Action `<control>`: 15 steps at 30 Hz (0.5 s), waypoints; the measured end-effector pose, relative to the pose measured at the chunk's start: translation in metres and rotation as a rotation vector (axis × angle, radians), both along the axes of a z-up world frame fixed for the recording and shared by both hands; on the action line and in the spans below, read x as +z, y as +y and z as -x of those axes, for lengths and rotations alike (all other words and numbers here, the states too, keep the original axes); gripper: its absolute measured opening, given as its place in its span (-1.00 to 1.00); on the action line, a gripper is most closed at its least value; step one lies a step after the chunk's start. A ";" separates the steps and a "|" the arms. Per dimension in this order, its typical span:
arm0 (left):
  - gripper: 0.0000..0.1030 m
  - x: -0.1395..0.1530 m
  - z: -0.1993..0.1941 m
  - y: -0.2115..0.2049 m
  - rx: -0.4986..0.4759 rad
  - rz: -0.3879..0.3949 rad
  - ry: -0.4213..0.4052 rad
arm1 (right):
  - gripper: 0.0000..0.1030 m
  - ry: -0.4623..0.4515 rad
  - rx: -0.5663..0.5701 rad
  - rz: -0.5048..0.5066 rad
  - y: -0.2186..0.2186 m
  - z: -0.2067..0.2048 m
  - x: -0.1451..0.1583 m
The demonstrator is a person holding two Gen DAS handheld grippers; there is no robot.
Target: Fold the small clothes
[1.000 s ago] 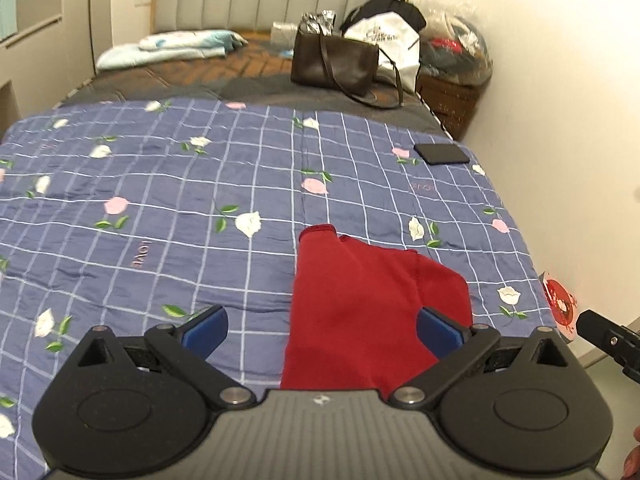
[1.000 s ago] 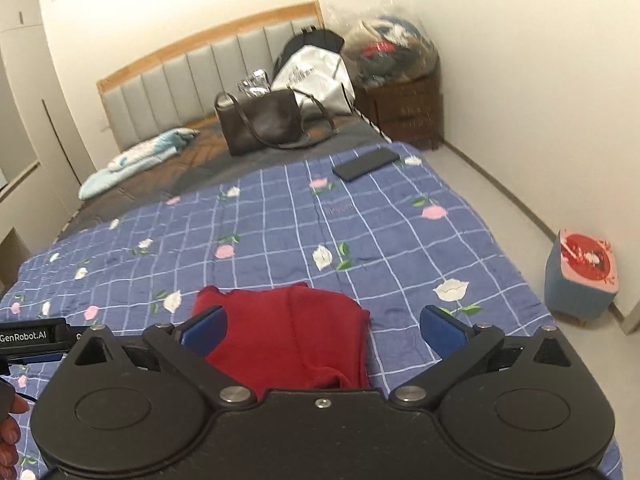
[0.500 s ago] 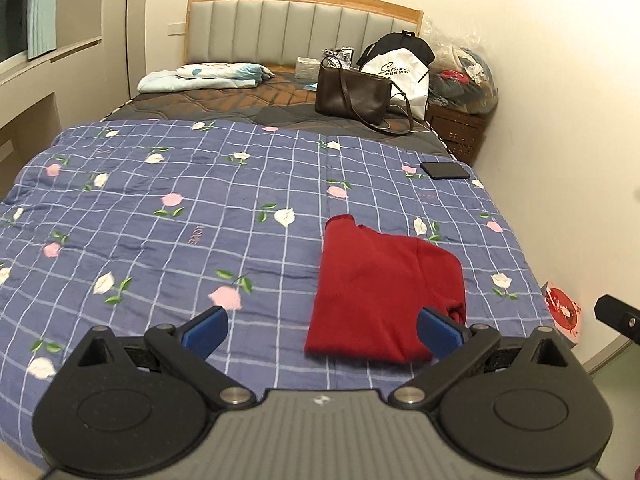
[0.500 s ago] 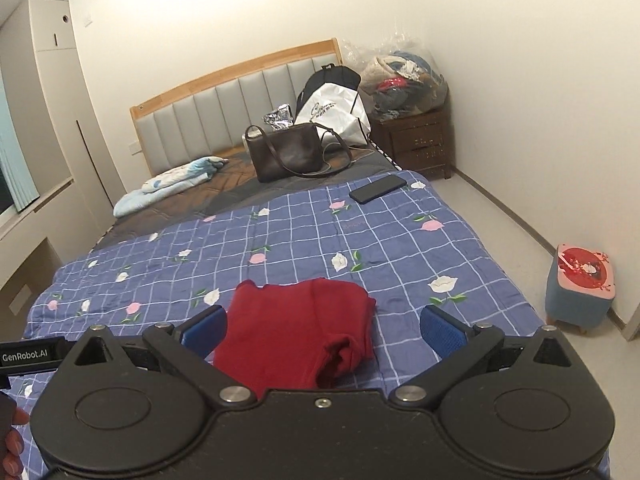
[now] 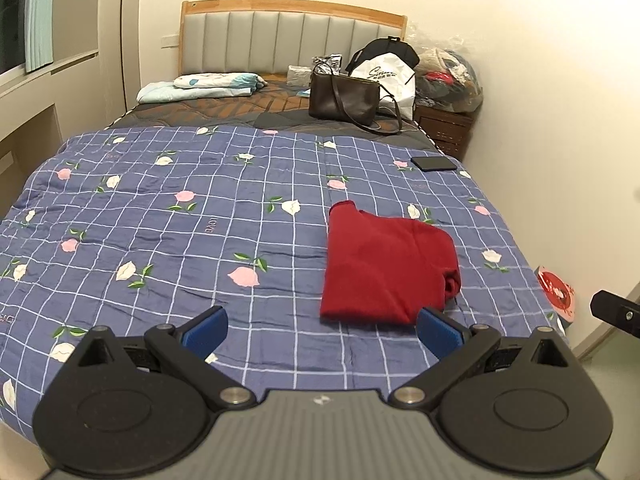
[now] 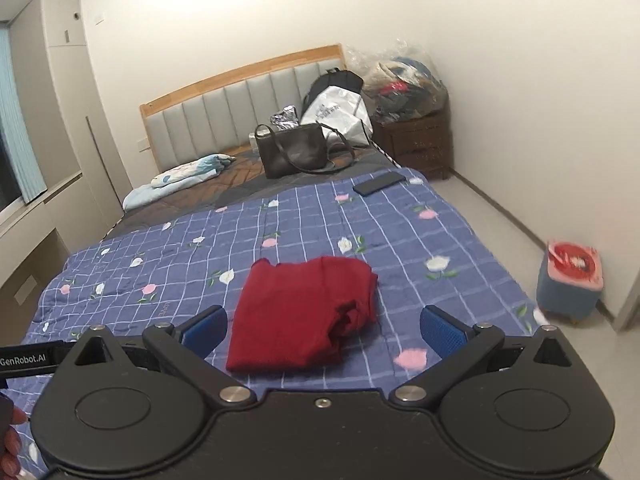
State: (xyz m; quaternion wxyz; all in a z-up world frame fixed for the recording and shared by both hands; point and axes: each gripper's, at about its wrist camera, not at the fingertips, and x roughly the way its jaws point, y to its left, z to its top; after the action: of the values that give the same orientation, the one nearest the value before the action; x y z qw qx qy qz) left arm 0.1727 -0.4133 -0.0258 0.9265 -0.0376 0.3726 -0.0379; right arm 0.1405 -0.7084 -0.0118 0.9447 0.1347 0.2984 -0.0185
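Both grippers, left (image 5: 322, 326) and right (image 6: 323, 328), hang with jaws spread wide, holding nothing. The red top (image 5: 384, 266) lies folded on the bed (image 5: 160, 208); I'd tuck its bunched right edge flat.

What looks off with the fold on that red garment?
The red garment lies folded on the quilt, but its right edge is untidy: a bunched layer pokes out at the near-right corner. Both grippers are open and clear of it. Nothing else stands out.
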 end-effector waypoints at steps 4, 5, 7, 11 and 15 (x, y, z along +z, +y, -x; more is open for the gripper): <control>0.99 -0.004 0.019 0.012 -0.039 -0.010 0.013 | 0.99 0.021 -0.022 -0.016 0.010 0.023 -0.001; 0.99 -0.005 0.024 0.016 -0.053 -0.013 0.017 | 0.99 0.024 -0.025 -0.007 0.014 0.029 -0.001; 0.99 -0.008 0.032 0.022 -0.071 -0.020 0.023 | 0.99 0.035 -0.029 0.005 0.022 0.042 -0.003; 0.99 -0.012 0.047 0.032 -0.102 -0.035 0.031 | 0.99 0.082 -0.008 -0.001 0.040 0.063 -0.009; 0.99 -0.014 0.058 0.042 -0.124 -0.035 0.024 | 0.99 0.110 -0.001 0.008 0.057 0.080 -0.012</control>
State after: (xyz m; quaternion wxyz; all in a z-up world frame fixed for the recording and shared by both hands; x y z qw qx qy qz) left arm 0.1151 -0.3713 -0.0394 0.9183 0.0015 0.3858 -0.0885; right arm 0.0604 -0.6518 -0.0234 0.9273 0.1301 0.3499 -0.0277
